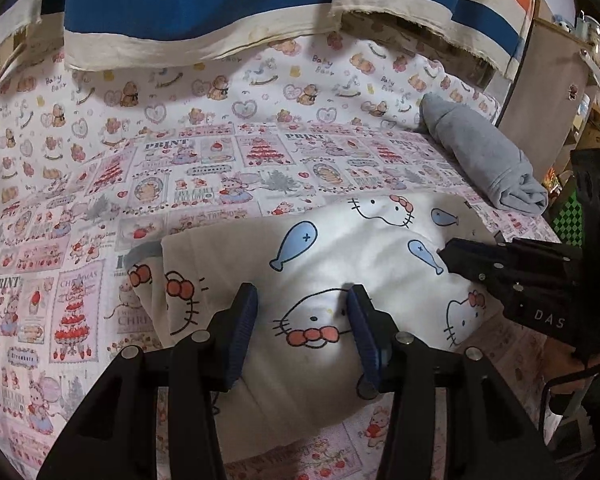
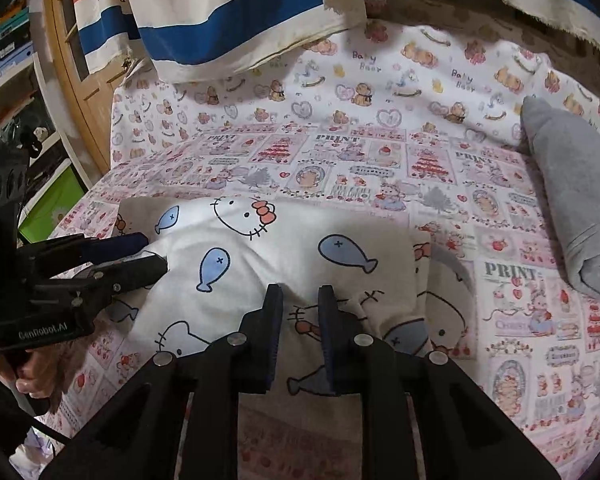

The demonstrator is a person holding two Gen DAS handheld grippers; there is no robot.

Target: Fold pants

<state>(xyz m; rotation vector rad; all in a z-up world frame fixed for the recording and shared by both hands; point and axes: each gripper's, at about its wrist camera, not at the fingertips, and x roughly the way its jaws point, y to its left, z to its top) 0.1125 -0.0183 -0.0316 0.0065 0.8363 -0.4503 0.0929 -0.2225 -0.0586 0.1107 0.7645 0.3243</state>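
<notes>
Pants (image 1: 340, 248): white, printed with cat faces, red bows and blue fish. They lie in a puffy, partly folded heap on the printed sheet (image 1: 100, 200), to the left of the grey roll (image 1: 484, 160) and nearer to me than it. They do not touch the roll; a strip of sheet shows between them.

Right gripper (image 2: 300, 296): set on the side of the pants towards the grey roll. Its jaws stand narrow, and a raised ridge of the white fabric sits pinched between the pads, with wrinkles running out from it. I read this as grasping the pants. From the left wrist camera its tips (image 1: 444, 256) rest on the cloth beside a blue fish.

Left gripper (image 1: 302, 300): on the part of the pants farther from the grey roll. Its jaws stand well apart, one blue pad on each side of a cat face that lies flat and undistorted between them. I read this as released, astride the fabric. From the right wrist camera its tips (image 2: 152, 254) meet the heap's edge, and my hand (image 2: 36, 372) shows on the handle.

The grey roll is a soft grey garment, rolled up. Beyond it, a cream cloth with blue and orange stripes (image 1: 200, 8) hangs down over the sheet.
</notes>
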